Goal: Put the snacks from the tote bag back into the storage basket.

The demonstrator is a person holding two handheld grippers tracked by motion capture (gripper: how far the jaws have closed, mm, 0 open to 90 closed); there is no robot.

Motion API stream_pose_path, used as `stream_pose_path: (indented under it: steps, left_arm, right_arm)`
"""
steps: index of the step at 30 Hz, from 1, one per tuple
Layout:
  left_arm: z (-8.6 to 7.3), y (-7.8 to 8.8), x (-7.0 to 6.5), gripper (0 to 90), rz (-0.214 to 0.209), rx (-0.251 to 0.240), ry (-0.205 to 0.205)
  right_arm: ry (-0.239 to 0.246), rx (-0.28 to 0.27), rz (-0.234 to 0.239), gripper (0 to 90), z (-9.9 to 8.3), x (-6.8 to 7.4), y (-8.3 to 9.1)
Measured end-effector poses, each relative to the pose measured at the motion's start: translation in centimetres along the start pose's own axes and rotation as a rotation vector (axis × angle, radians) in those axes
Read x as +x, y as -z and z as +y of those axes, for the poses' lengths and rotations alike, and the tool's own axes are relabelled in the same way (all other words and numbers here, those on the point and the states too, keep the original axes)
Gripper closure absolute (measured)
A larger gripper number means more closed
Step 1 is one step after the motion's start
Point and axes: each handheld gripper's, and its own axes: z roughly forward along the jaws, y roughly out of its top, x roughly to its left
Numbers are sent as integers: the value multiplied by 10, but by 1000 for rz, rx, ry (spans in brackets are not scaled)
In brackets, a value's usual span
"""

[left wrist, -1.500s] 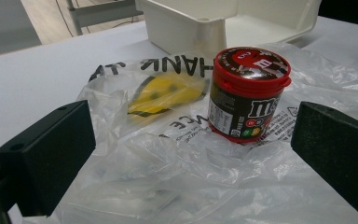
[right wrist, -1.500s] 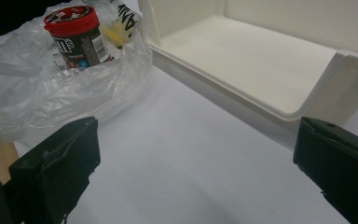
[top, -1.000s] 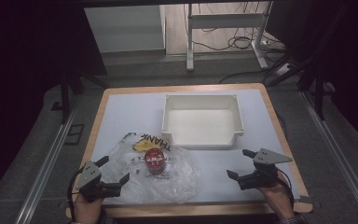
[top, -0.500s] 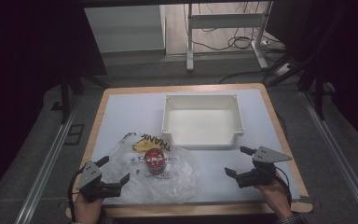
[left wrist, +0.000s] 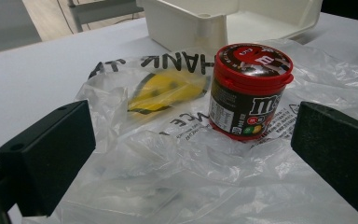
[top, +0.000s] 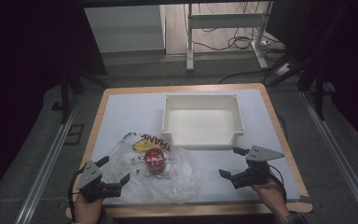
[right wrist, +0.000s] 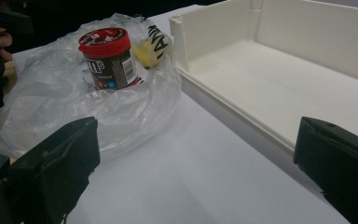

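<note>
One table (top: 121, 116) carries one white bin (top: 203, 120) at its far middle, one clear bag (top: 177, 177) spread near left, and one red-lidded jar (top: 154, 161) standing upright on the bag. The two grippers both stand wide open and empty: the left gripper (top: 116, 172) at the bag's left edge, the right gripper (top: 230, 162) well apart on bare table. The likely trouble is slippery film: a pinch on the bag could drag it and topple the jar, or a jaw could catch plastic along with the jar.

Right claw (top: 230, 162) shifted slightly left, toward plastic bag (top: 182, 177)
</note>
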Motion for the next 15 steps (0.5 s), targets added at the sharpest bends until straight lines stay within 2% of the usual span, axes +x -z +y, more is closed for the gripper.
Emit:
stream_pose_path:
  steps: [5, 9, 13, 15]
  left_arm:
    - [0, 0, 0, 0, 1, 1, -1]
    - [0, 0, 0, 0, 2, 2, -2]
    - [0, -1, -1, 0, 1, 4, -5]
    - [0, -1, -1, 0, 2, 6, -7]
  right_arm:
    - [3, 5, 20, 7, 6, 2, -3]
    - [1, -3, 21, 7, 7, 2, -4]
    - [15, 12, 21, 10, 9, 5, -7]
    - [18, 6, 40, 10, 10, 8, -10]
